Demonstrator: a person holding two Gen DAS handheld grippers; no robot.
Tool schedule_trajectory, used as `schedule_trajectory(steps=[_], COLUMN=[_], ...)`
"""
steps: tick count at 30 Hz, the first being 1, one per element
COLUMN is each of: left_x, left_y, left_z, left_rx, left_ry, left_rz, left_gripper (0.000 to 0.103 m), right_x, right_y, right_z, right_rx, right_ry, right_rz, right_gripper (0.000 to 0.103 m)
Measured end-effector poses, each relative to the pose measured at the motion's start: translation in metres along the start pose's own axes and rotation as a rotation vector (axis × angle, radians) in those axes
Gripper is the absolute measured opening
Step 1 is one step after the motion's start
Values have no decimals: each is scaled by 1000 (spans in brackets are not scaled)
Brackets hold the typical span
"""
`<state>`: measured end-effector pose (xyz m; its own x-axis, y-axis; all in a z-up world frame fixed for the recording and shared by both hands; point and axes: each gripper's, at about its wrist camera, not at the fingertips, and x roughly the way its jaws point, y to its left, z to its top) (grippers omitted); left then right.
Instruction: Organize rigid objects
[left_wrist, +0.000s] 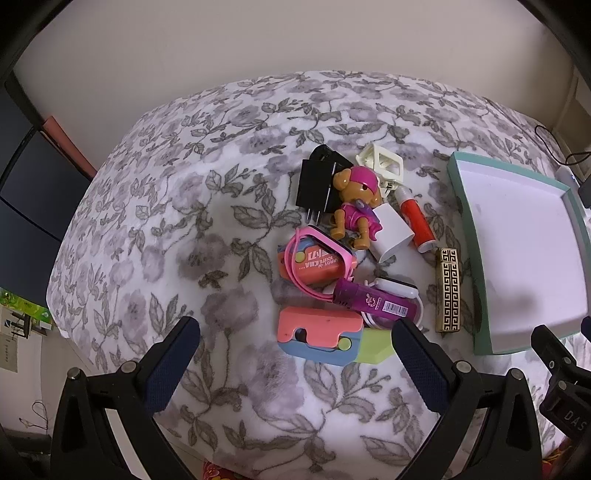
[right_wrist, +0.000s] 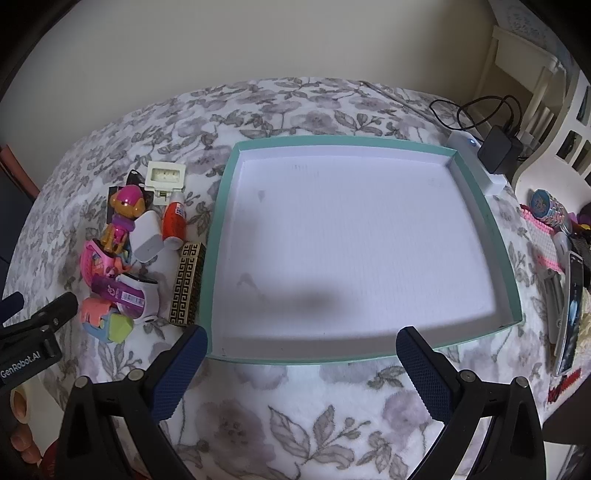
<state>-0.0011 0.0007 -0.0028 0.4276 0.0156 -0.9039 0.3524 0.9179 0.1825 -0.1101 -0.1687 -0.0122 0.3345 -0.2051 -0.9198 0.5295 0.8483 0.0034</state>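
Both tools (left_wrist: 295, 347) (right_wrist: 301, 350) gape empty — gold lighter (left_wrist: 448, 290) lies lengthwise beside tray (right_wrist: 218, 221).

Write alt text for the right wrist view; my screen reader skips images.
An empty teal-edged tray with a white floor lies on a floral blanket, ahead of the open right gripper. A heap of small toys and gadgets lies left of it.

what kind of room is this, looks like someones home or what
Most likely a home bedroom: the work surface is a floral fleece blanket, with a pile of household clutter including a toy dog, and a charger plugged in beside white furniture.
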Motion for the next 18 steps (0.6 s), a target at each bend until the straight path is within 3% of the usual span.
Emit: schedule_trajectory(steps=[18], left_x=[2], left_y=[0], left_z=[-2], left_rx=[3], left_ry=[8], left_rz=[5], left_gripper=[103], right_x=[2], right_y=[0], right_z=[0], right_rx=[-4], right_ry=[10], right_rz=[-3], right_gripper=[103])
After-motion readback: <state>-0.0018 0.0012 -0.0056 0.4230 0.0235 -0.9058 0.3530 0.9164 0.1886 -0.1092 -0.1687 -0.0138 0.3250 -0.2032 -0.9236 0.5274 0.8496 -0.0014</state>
